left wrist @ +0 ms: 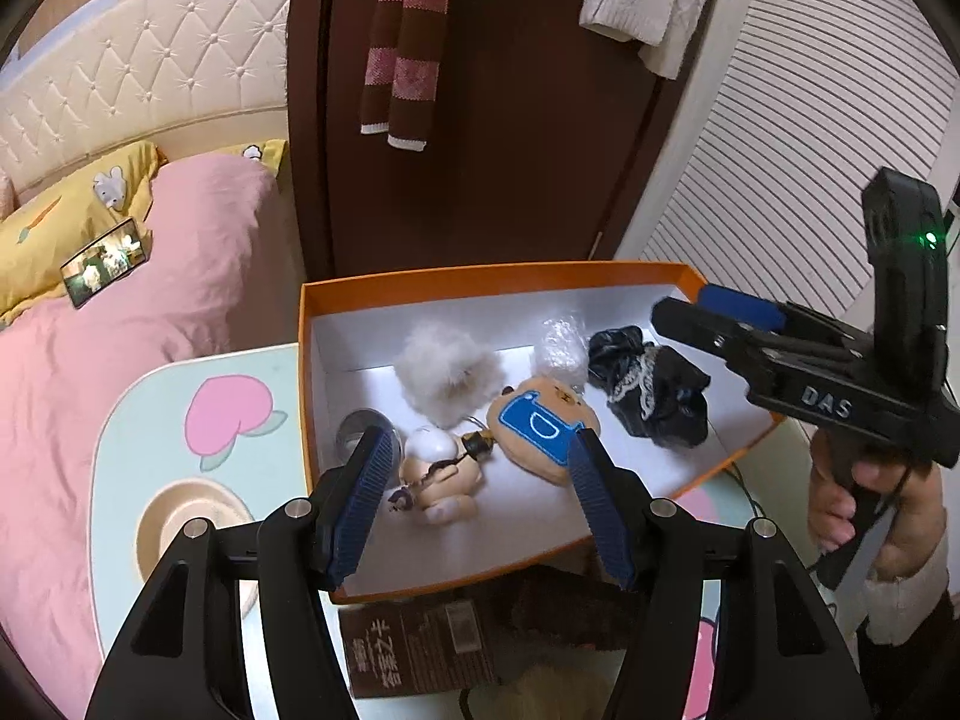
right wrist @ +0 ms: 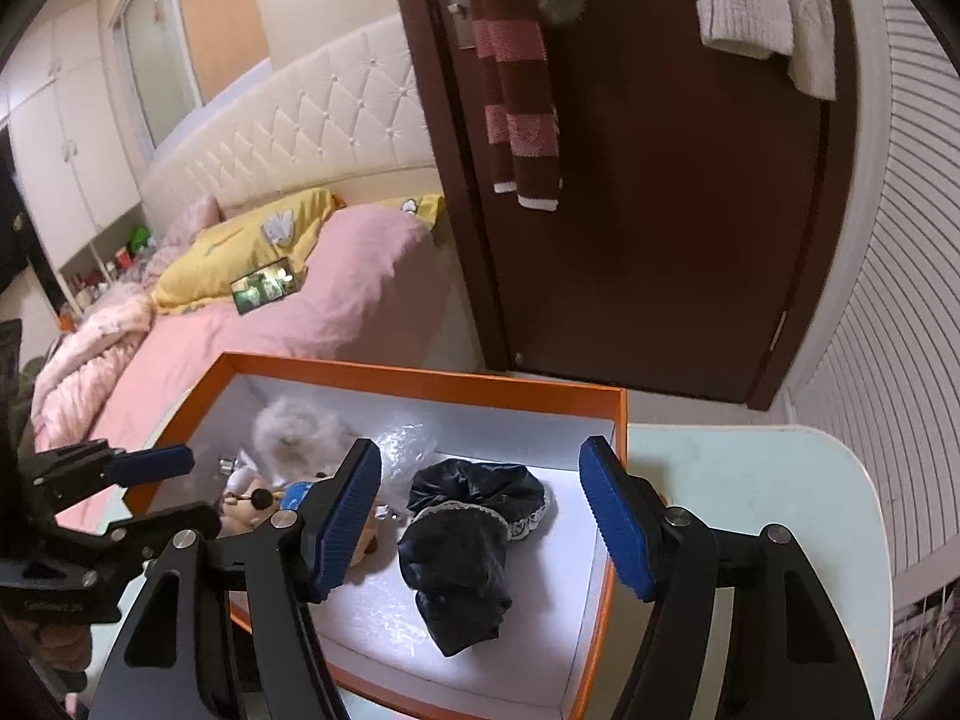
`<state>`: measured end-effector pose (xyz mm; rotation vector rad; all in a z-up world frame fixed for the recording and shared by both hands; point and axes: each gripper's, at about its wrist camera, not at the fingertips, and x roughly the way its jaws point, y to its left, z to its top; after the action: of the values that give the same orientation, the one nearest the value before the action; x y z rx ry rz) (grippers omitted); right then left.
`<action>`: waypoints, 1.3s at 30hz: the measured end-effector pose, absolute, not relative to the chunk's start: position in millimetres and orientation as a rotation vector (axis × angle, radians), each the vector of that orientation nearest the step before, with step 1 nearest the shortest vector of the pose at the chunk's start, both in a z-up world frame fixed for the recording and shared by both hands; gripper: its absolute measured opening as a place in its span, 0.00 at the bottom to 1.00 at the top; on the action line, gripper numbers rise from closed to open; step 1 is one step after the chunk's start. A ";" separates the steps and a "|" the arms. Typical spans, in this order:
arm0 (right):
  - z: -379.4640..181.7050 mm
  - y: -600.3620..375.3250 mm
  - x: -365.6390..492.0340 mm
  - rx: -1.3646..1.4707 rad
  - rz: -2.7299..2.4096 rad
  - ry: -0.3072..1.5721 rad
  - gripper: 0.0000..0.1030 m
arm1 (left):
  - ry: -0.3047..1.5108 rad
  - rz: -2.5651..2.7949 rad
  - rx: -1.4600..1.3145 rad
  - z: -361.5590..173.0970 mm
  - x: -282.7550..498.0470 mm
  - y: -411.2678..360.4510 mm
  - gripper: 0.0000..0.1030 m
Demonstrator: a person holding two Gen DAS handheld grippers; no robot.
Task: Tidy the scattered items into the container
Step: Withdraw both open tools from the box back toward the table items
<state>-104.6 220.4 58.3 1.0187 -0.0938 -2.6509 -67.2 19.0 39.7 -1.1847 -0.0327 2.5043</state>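
left wrist view: both grippers open over the orange box

left wrist view shows the left gripper (left wrist: 480, 450) with its jaws standing well apart and nothing pressed between the pads; below the gap, on the box floor, lies one small bear figure (left wrist: 438, 480), with one flat bear plush with a blue patch (left wrist: 540, 426) just inside the right pad. the right gripper (right wrist: 480, 480) is likewise spread wide and holds nothing; one black lace-trimmed cloth bundle (right wrist: 468, 546) lies on the floor under the gap between its fingers, clear of both pads.

the orange box (left wrist: 480, 279) sits on the desk (left wrist: 120, 420), at its far edge toward the door. counted inside it: one white fluffy pompom (left wrist: 447, 372) near the far wall, one crumpled clear plastic wrap (left wrist: 561, 348) beside it, one round clear item (left wrist: 360, 426) at the left wall, the bear figure, the plush and the black bundle.

outside the box, at the desk's near edge, lies one dark printed card (left wrist: 414, 648). a hand (left wrist: 840, 498) grips the right gripper's handle.
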 end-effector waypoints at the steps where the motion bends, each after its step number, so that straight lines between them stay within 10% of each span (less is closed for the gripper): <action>1: 57.8 220.7 -104.7 1.016 -2.653 -0.091 0.66 | -0.032 2.508 -1.182 39.6 -66.6 19.0 0.60; 13: 84.7 209.6 -35.9 0.855 -2.552 -0.072 0.65 | -0.140 2.720 -0.956 89.2 -10.0 -37.0 0.60; 28: 6.5 173.4 37.8 1.255 -2.648 0.009 0.70 | -0.090 2.647 -1.419 -0.3 53.7 -27.9 0.60; 33: -0.7 185.0 41.1 1.306 -2.680 -0.049 1.00 | -0.077 2.672 -1.413 -5.6 59.8 -26.0 0.87; 39: -3.8 182.7 47.3 1.315 -2.731 0.048 1.00 | 0.074 2.723 -1.369 -14.2 70.5 -12.6 1.00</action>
<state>47.3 182.7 -3.8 1.3155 0.0484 -2.7309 70.5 -12.6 -14.2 -1.3691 0.0741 2.7230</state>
